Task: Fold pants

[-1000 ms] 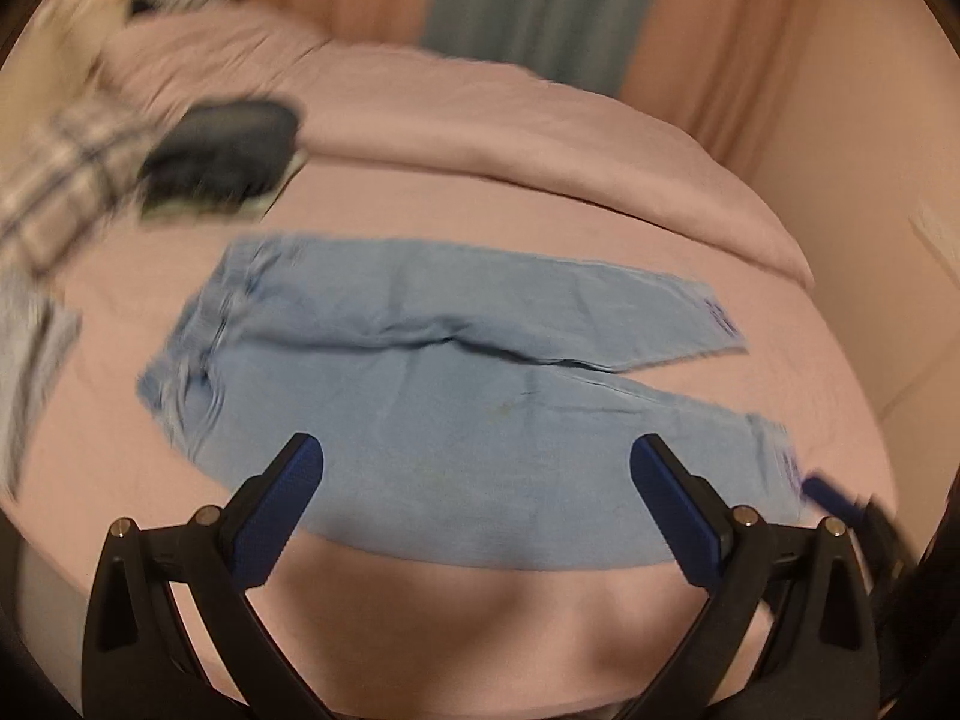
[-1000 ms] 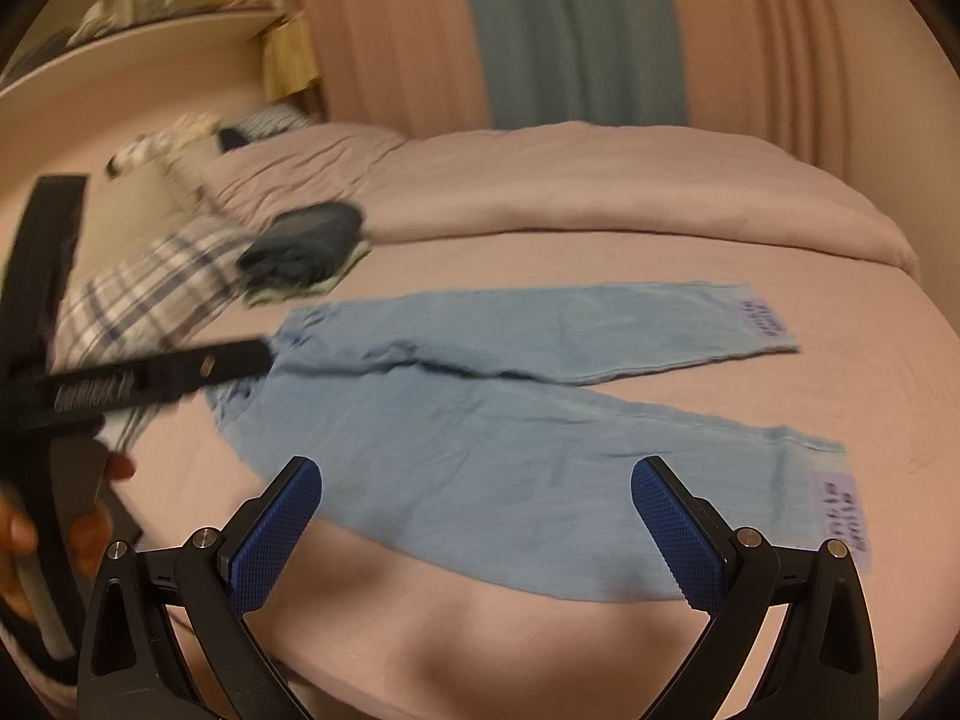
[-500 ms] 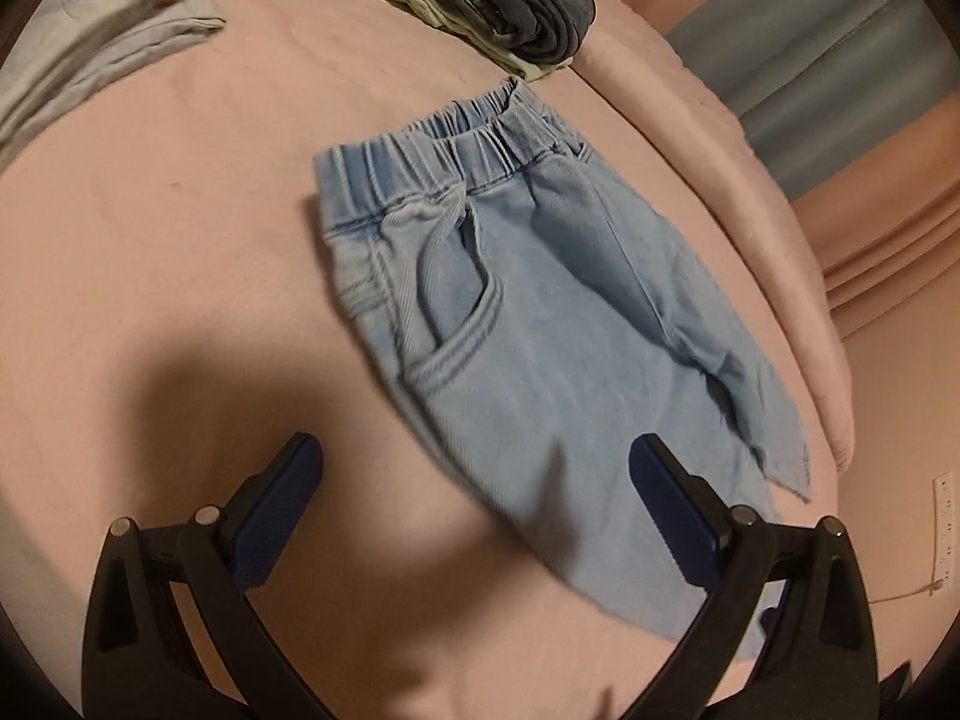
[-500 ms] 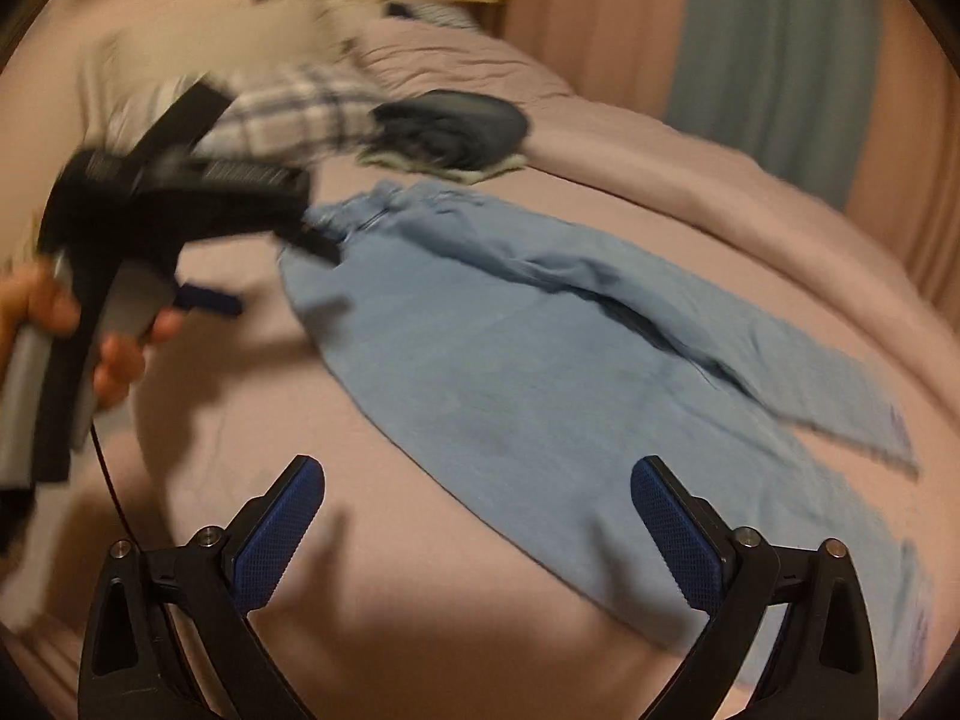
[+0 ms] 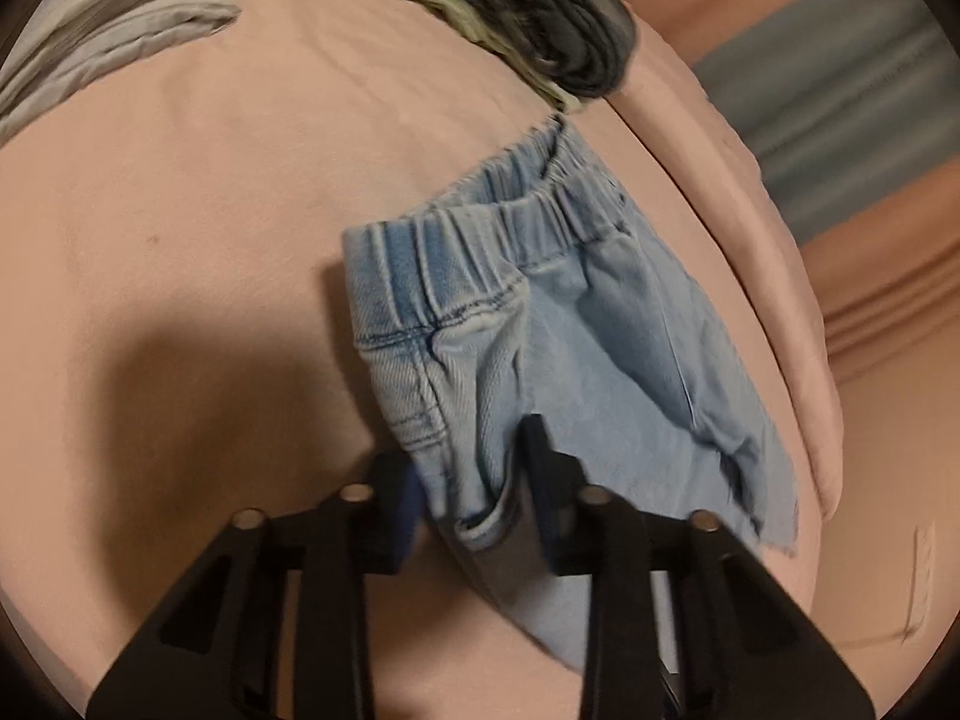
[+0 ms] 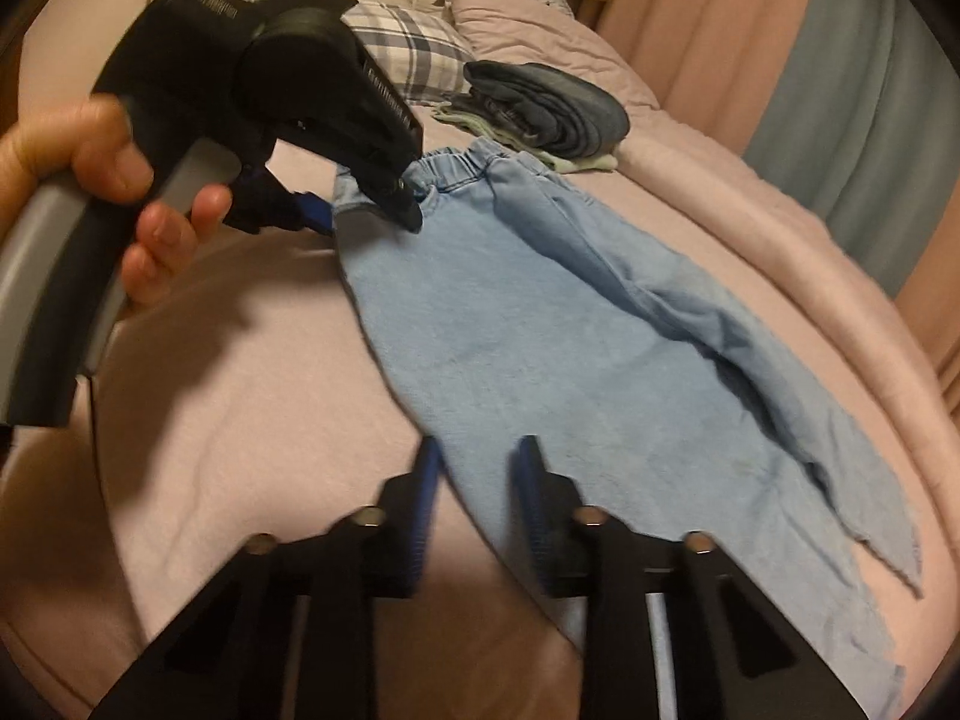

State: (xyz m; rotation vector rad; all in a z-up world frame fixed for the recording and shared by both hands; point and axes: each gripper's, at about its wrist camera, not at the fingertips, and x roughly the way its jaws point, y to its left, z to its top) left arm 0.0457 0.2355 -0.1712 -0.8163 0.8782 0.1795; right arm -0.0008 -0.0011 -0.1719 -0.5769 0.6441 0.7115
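Observation:
Light blue denim pants [image 6: 540,312] lie flat on the pink bed, waistband far left, legs running right. My left gripper [image 5: 474,492] is shut on the near waistband corner of the pants [image 5: 570,324], and the cloth bunches between its pads. In the right wrist view the left gripper [image 6: 366,204] sits at that waistband corner. My right gripper [image 6: 477,474] has its blue pads close together around the near edge of the near leg, pinching the cloth.
A stack of folded dark jeans [image 6: 552,108] lies just beyond the waistband and also shows in the left wrist view [image 5: 540,24]. A plaid pillow [image 6: 408,60] and a rumpled pink duvet [image 6: 720,180] lie behind. Curtains hang at the back.
Both grippers moved down onto the pants and closed: the left on the waistband corner, the right on the near leg's edge. Both were open above the bed before.

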